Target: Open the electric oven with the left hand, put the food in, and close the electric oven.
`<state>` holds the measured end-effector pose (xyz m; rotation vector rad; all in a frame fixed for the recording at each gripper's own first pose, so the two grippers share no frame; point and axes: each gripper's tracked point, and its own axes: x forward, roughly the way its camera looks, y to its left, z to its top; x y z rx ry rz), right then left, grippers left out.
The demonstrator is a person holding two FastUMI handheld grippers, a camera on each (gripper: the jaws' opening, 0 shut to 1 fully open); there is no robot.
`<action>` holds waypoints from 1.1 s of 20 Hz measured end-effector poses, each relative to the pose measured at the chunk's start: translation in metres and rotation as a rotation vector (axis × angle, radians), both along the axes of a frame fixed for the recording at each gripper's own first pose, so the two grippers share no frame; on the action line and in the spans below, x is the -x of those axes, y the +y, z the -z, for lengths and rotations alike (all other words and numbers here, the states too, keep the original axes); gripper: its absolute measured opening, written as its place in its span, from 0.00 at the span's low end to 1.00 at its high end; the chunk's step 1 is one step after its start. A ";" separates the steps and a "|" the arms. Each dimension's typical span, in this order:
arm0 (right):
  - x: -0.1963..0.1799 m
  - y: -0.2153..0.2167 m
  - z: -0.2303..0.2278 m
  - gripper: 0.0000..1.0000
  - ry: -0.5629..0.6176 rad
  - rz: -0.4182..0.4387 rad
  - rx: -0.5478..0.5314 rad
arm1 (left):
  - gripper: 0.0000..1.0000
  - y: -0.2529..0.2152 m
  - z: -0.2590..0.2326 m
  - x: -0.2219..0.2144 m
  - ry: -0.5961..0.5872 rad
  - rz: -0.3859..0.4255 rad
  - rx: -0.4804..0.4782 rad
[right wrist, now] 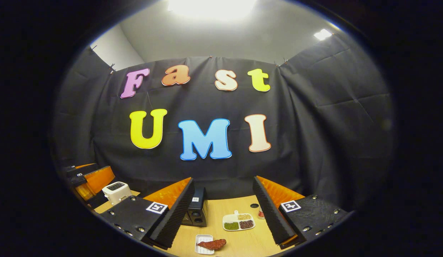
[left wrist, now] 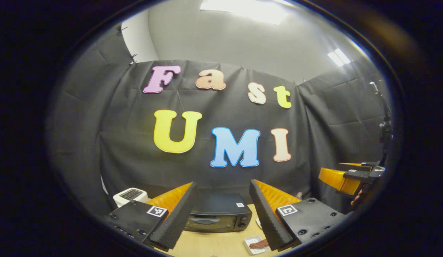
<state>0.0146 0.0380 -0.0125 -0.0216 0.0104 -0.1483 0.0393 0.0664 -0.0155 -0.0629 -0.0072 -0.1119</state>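
Black cloth walls close off the booth, and below them a wooden table (right wrist: pixel 239 242) carries what I need. I hold both tools high and well back from it. My left gripper (left wrist: pixel 221 210) is spread wide with nothing between its fingers, and the oven (left wrist: pixel 218 214) sits framed in that gap, door shut, near the back of the table. My right gripper (right wrist: pixel 223 210) is also wide and empty; ahead of it lies the food (right wrist: pixel 212 244), a reddish piece on a small white tray (right wrist: pixel 203 239), with a divided dish (right wrist: pixel 238 221) of beans just behind. A white toaster (right wrist: pixel 116 191) stands left of the oven. My worry is the approach: the handle looks thin and dark against the door, so I could close beside it and slip. Pulling too hard might drag the light oven forward. The food looks irregular, and a pinch near its end may let it swing or drop short of the cavity.
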 end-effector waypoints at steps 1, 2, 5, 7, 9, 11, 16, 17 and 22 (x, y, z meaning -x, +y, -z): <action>-0.002 0.001 0.001 0.99 0.002 0.003 0.002 | 0.96 0.003 0.009 -0.003 0.022 0.003 0.001; -0.005 0.002 0.001 0.99 0.001 0.006 0.003 | 0.97 0.004 0.018 -0.007 0.045 0.014 0.004; -0.011 0.003 0.000 0.99 -0.006 -0.003 0.026 | 0.96 0.004 0.047 -0.023 0.112 0.024 0.011; -0.016 0.004 0.005 0.99 0.006 -0.021 0.021 | 0.96 0.006 0.065 -0.037 0.144 0.008 -0.006; -0.021 0.001 0.014 0.99 0.023 -0.038 0.011 | 0.96 0.004 0.094 -0.053 0.207 0.000 -0.008; -0.028 -0.006 0.022 0.99 0.041 -0.044 0.003 | 0.96 0.009 0.122 -0.073 0.264 -0.027 -0.016; -0.047 -0.024 0.042 0.99 0.094 -0.044 -0.004 | 0.98 0.014 0.186 -0.121 0.401 -0.044 0.004; -0.050 -0.030 0.042 0.99 0.093 -0.036 0.001 | 0.96 0.016 0.195 -0.131 0.411 -0.046 -0.009; -0.058 -0.049 0.050 0.99 0.122 -0.003 0.017 | 0.96 0.019 0.241 -0.175 0.466 -0.060 -0.053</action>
